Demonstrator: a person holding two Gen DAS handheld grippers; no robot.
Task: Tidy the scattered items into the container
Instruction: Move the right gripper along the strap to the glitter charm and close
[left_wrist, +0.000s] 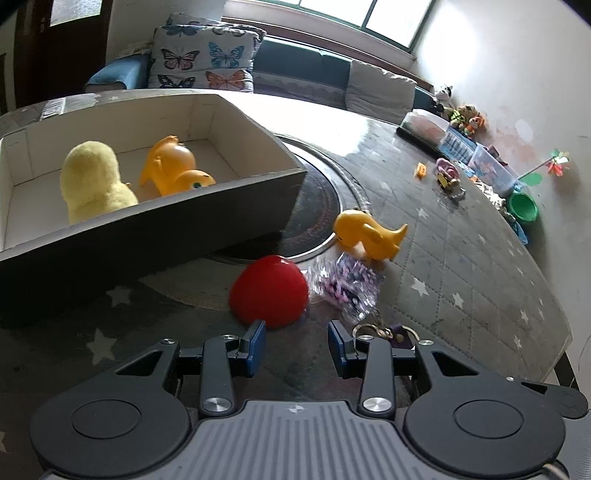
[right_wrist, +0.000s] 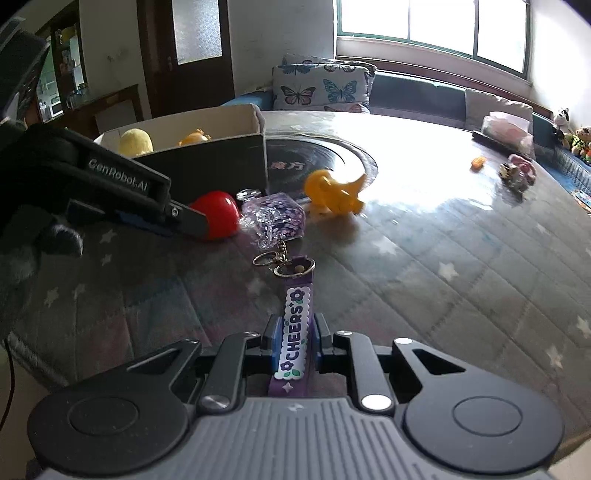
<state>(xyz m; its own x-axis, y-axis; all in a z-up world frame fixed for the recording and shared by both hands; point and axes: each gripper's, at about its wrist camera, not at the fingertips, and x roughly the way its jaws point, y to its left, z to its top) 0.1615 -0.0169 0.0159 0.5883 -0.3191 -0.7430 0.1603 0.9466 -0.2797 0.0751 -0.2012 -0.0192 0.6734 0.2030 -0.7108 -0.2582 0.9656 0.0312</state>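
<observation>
A grey cardboard box (left_wrist: 155, 229) holds a yellow plush chick (left_wrist: 94, 181) and an orange toy (left_wrist: 173, 168). A red heart-shaped toy (left_wrist: 269, 291) lies on the table just ahead of my open, empty left gripper (left_wrist: 297, 341). Beside it lie a clear purple glitter keychain (left_wrist: 345, 286) and an orange toy animal (left_wrist: 369, 234). My right gripper (right_wrist: 294, 341) is shut on the keychain's purple "CHEERS" strap (right_wrist: 295, 332); its chain runs to the glitter charm (right_wrist: 275, 216). The left gripper (right_wrist: 192, 219) reaches the red toy (right_wrist: 218, 216) in the right wrist view.
The table has a star-patterned cover (left_wrist: 461, 266) and a dark round centre (left_wrist: 317, 206). Small toys (left_wrist: 445, 173), plastic boxes (left_wrist: 491, 168) and a green bowl (left_wrist: 522, 206) sit at its far right edge. A sofa with butterfly cushions (left_wrist: 203, 59) stands behind.
</observation>
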